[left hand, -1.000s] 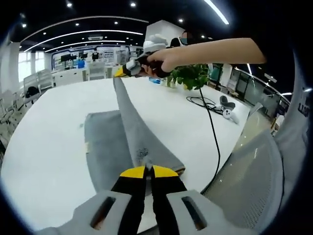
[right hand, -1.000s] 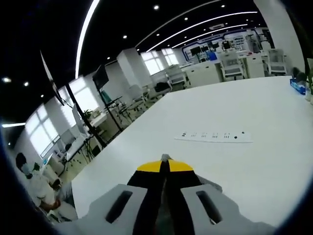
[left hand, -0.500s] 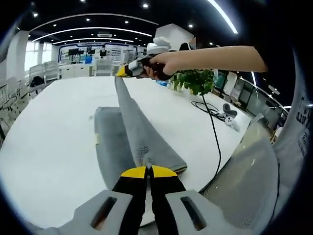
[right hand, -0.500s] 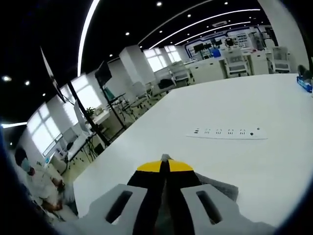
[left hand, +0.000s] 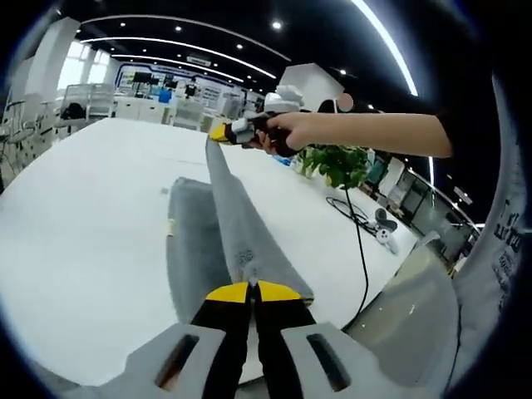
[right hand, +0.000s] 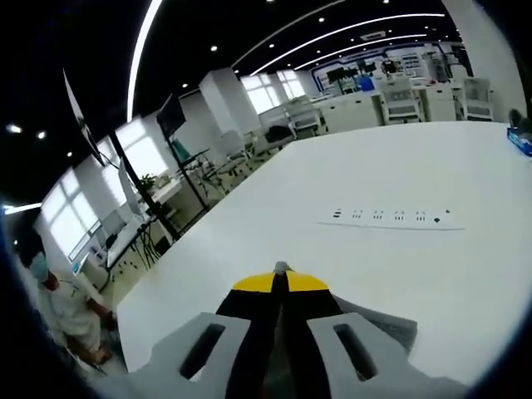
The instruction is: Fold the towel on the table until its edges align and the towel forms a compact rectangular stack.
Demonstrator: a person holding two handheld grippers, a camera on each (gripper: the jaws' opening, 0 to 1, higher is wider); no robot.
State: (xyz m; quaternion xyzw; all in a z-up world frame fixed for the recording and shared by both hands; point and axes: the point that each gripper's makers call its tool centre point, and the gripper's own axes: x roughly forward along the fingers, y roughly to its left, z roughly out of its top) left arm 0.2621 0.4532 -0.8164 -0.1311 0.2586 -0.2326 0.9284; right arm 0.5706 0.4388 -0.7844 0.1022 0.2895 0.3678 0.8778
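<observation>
A grey towel (left hand: 226, 218) lies partly on the white table (left hand: 75, 216), and one edge of it is lifted and stretched taut between both grippers. My left gripper (left hand: 252, 287) is shut on the near corner of that edge. In the left gripper view the right gripper (left hand: 223, 133) comes in at the far end, held by a hand, pinching the other corner above the table. In the right gripper view my right gripper (right hand: 281, 272) is shut, with a strip of grey towel (right hand: 384, 322) showing beside and below its jaws.
A white power strip (right hand: 391, 218) lies flat on the table ahead of the right gripper. A potted plant (left hand: 337, 162), a black cable (left hand: 359, 224) and a white controller (left hand: 384, 234) sit at the right side. A mesh chair back (left hand: 416, 324) stands near the table's edge.
Both views have shifted a little with the hands. The lifted towel edge stays stretched between the two grippers, and both stay shut on it.
</observation>
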